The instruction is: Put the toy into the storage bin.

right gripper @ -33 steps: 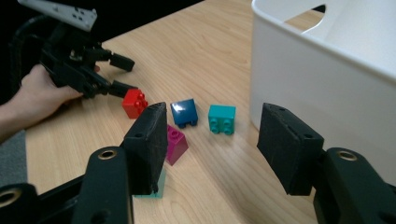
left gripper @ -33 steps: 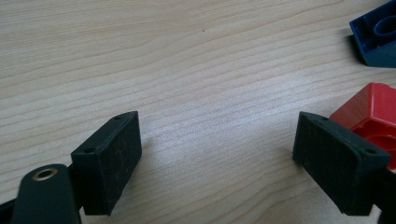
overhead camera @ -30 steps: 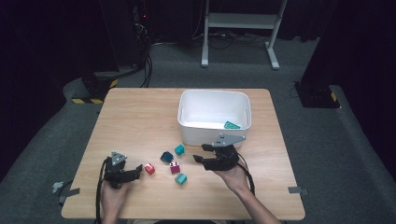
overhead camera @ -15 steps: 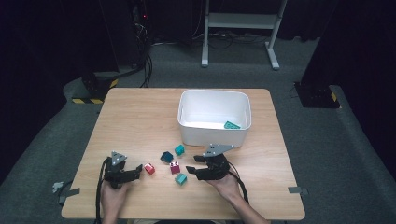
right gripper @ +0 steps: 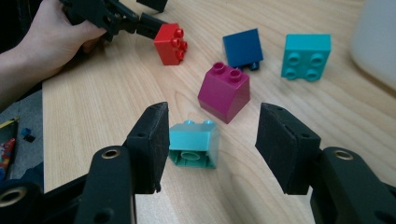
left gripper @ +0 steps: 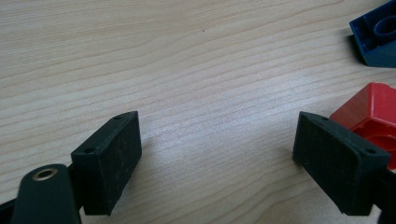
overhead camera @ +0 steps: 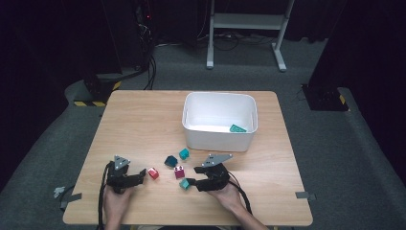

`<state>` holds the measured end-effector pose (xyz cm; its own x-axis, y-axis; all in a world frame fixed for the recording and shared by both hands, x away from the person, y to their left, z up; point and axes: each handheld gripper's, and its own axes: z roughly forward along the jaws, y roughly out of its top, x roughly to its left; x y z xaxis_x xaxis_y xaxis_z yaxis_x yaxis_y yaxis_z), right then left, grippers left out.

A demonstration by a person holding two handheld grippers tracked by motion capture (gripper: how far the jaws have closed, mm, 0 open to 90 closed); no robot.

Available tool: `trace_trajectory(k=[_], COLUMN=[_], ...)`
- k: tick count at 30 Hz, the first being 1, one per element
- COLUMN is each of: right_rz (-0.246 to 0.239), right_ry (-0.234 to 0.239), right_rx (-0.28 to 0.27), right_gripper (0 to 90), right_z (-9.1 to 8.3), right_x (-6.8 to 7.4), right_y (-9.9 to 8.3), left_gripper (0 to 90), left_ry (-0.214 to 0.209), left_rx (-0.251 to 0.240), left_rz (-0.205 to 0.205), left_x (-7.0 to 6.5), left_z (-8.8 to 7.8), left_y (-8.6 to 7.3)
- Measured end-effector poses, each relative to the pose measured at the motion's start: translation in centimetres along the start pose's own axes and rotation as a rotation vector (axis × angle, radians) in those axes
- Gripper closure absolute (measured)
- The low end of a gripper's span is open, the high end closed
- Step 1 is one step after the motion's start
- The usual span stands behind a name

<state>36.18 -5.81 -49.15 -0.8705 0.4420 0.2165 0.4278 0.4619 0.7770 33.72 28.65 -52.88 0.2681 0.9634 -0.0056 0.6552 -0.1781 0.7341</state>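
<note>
Pale wooden table on grey carpet, dark room around.

Both black grippers, the left gripper and right gripper, carry blocky matte pads with small screw holes, grey three-cornered top plates and trailing black cables.
</note>
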Motion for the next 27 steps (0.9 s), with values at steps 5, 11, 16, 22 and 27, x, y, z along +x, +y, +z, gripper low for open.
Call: trace_trajectory(k=[5,11,16,22,27], right_rz=[-0.004,-0.010,-0.022,-0.017,-0.026], right_ry=[0.015,0.023,0.028,0.029,0.015], right_rx=[0.008,0.019,0.032,0.066,0.089], right_gripper=[44.1,44.2,44.1,44.3,45.4], right_z=[0.6,1.1,1.7,2.8,3.4], right_x=[0.4,0.8,1.1,1.1,1.2], right_y=[-0.3,-0.3,-0.4,-0.6,-0.8], left_gripper=[15.5,15.5,15.5,15.5,15.5], left_ry=[0.000,0.000,0.000,0.000,0.000], left_rx=[0.000,0.000,0.000,0.000,0.000], left_rz=[0.000,0.000,0.000,0.000,0.000], left_x=[0.0,0.0,0.0,0.0,0.0], left_z=[0.0,0.0,0.0,0.0,0.0], left_y=[0.0,0.0,0.0,0.0,0.0])
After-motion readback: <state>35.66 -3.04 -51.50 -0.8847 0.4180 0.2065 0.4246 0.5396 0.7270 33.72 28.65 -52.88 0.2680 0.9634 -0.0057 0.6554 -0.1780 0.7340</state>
